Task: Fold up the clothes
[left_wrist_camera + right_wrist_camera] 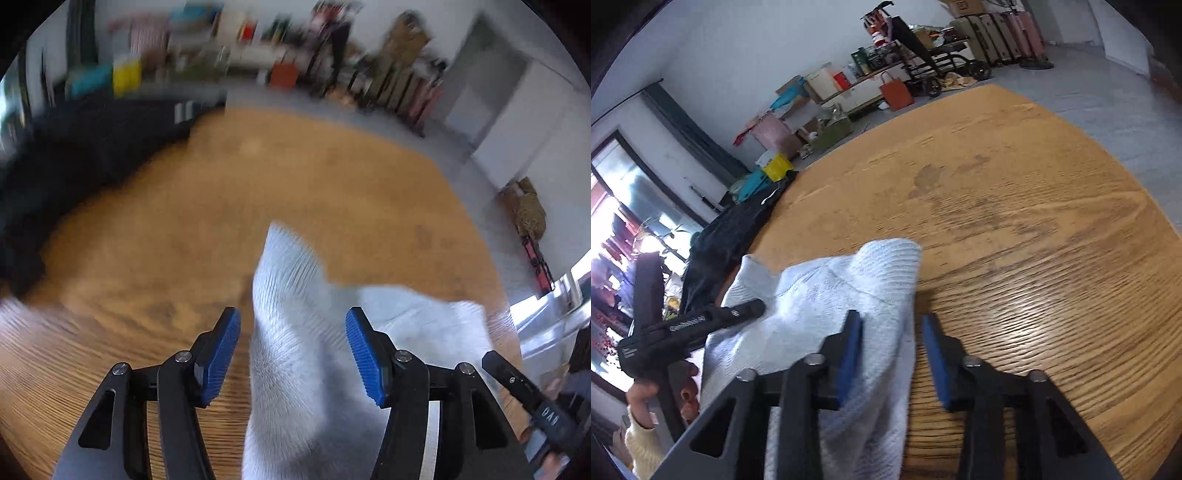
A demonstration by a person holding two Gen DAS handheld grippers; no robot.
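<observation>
A light blue-white knit garment (295,332) lies bunched on the wooden table (166,221). In the left wrist view my left gripper (293,354) is open, its blue pads on either side of a raised fold of the cloth. In the right wrist view the same garment (827,295) lies at the table's (1034,221) near left edge. My right gripper (892,358) is open, with the cloth's right edge between its pads. The left gripper's black body (690,325) shows at left, above the cloth.
A dark garment (74,155) is heaped on the table's left side, and also shows in the right wrist view (731,236). Boxes, bags and suitcases (997,37) line the far wall. Grey floor lies beyond the table's curved edge.
</observation>
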